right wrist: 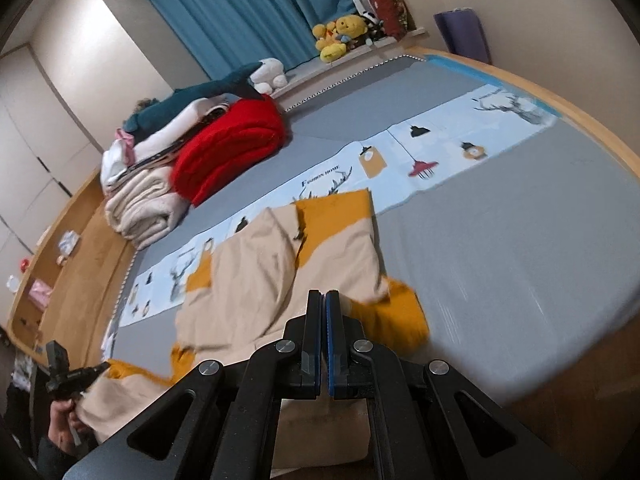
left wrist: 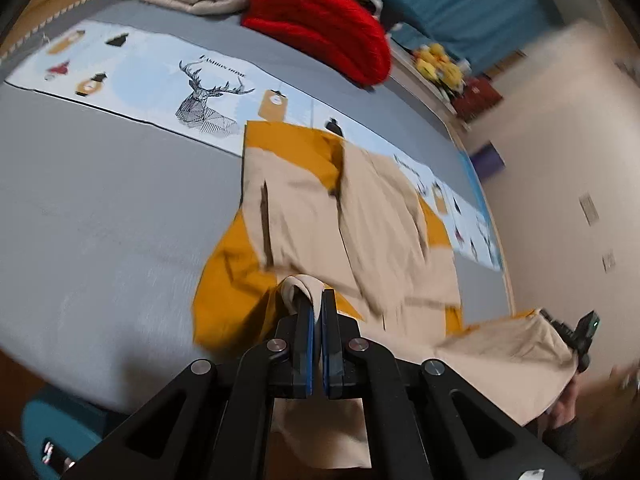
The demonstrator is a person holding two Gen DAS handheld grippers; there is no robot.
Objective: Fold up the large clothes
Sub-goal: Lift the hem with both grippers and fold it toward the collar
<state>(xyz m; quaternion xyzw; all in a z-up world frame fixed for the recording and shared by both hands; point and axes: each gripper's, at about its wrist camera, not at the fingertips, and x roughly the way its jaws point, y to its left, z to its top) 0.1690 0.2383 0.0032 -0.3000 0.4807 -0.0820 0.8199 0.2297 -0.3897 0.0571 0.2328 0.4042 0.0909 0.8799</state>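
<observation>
A large beige and mustard garment (left wrist: 320, 216) lies spread on the grey bed (left wrist: 100, 220), its near edge lifted. My left gripper (left wrist: 316, 298) is shut on a bunched beige fold of that edge. At the right of the left wrist view, my right gripper (left wrist: 560, 326) holds the garment's other raised corner. In the right wrist view the garment (right wrist: 256, 280) runs under my right gripper (right wrist: 323, 300), whose jaws are shut, with beige cloth hanging beneath them. My left gripper (right wrist: 96, 370) shows at lower left, gripping its corner, with a hand below it.
A red blanket (right wrist: 228, 148) and folded cream blankets (right wrist: 140, 208) are stacked at the bed's far side. A pale printed strip (right wrist: 440, 148) crosses the mattress. Plush toys (right wrist: 340, 36) sit on a ledge by blue curtains (right wrist: 240, 12). A wooden frame (right wrist: 600, 120) rims the bed.
</observation>
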